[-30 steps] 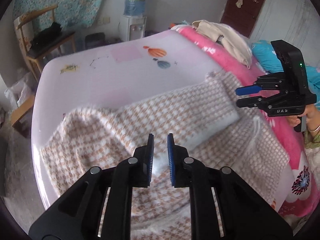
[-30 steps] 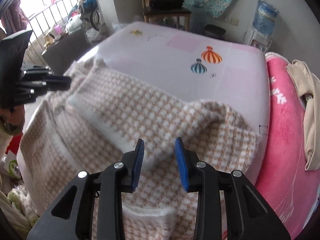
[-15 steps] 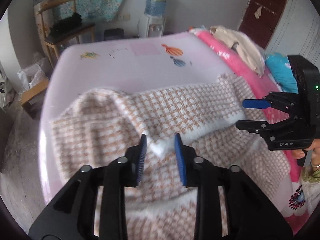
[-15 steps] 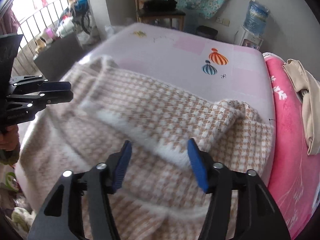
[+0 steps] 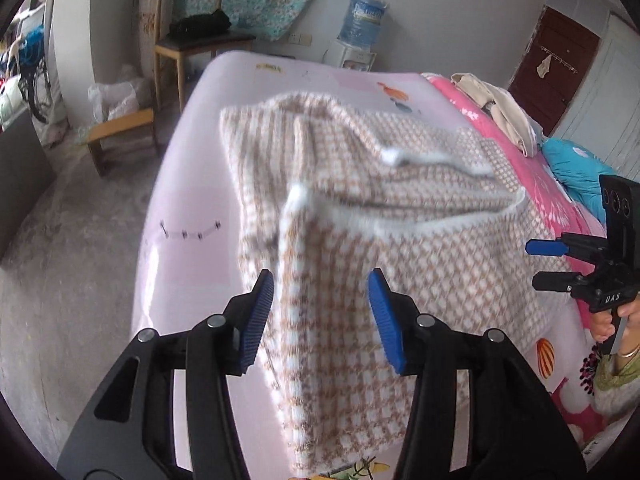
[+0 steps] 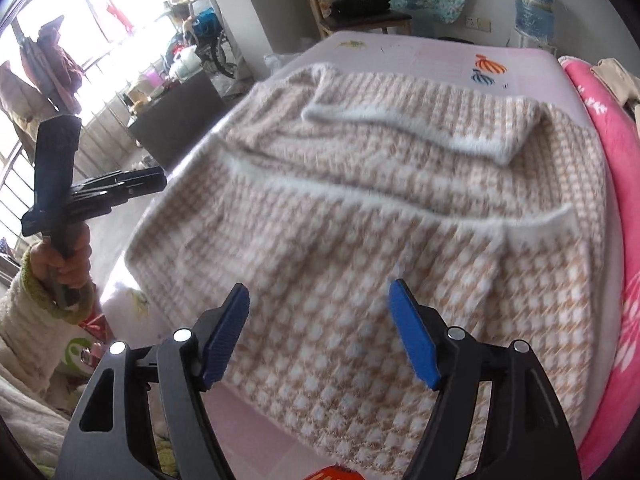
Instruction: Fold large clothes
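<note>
A large tan-and-white houndstooth knit garment (image 5: 400, 232) with white fuzzy trim lies spread on the pale pink bed (image 5: 188, 184), with a part folded over its far side. It also shows in the right wrist view (image 6: 360, 208). My left gripper (image 5: 322, 316) is open and empty above the garment's near left edge. My right gripper (image 6: 320, 336) is open and empty above the near edge. The right gripper also shows in the left wrist view (image 5: 548, 264), and the left gripper shows in the right wrist view (image 6: 156, 184).
A pink blanket (image 5: 532, 168) with beige clothes (image 5: 500, 108) lies on the bed's right. A wooden chair (image 5: 192, 44), a low stool (image 5: 120, 128) and a water dispenser (image 5: 356, 40) stand beyond the bed. A dark cabinet (image 6: 176, 116) stands left.
Both grippers have opened wide and let go of the garment's fold, then drawn back toward the near edge. The folded part now lies on the garment.
</note>
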Motion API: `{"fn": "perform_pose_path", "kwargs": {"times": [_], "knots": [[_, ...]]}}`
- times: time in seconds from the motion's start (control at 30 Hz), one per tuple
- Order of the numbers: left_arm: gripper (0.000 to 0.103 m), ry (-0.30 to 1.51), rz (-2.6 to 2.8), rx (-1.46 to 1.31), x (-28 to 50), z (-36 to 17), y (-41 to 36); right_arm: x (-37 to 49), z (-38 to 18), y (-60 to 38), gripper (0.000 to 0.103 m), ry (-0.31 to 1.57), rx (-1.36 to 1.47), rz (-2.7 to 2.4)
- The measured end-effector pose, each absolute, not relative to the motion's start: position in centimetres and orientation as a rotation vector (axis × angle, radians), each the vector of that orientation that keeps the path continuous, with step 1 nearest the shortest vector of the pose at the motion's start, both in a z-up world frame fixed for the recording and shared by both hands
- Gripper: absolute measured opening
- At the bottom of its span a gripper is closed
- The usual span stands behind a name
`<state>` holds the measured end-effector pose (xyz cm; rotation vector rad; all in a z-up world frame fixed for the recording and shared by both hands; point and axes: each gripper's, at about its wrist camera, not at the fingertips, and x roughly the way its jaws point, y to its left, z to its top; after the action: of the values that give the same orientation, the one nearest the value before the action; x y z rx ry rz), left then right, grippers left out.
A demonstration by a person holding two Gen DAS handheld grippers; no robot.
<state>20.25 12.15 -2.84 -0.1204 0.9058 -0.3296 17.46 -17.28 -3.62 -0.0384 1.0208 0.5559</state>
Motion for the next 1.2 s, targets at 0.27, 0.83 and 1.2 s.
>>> {"fn": "perform_pose_path", "kwargs": {"times": [0.27,0.83,1.2], "knots": [[0.047,0.966,-0.35,-0.18,22.2,-6.1,12.6,18.1,-5.4,-18.2,0.071,1.066,0.012,0.489],[0.044,0.982,-0.459,-0.253,25.1,-6.4,11.2,18.6,-5.7,-18.0,0.071,1.065,0.017,0.48],[0.029,0.963,-0.235,0.12,22.9,-6.3,6.1,15.8,-3.8,-22.8,0.071,0.974,0.097,0.422]]}}
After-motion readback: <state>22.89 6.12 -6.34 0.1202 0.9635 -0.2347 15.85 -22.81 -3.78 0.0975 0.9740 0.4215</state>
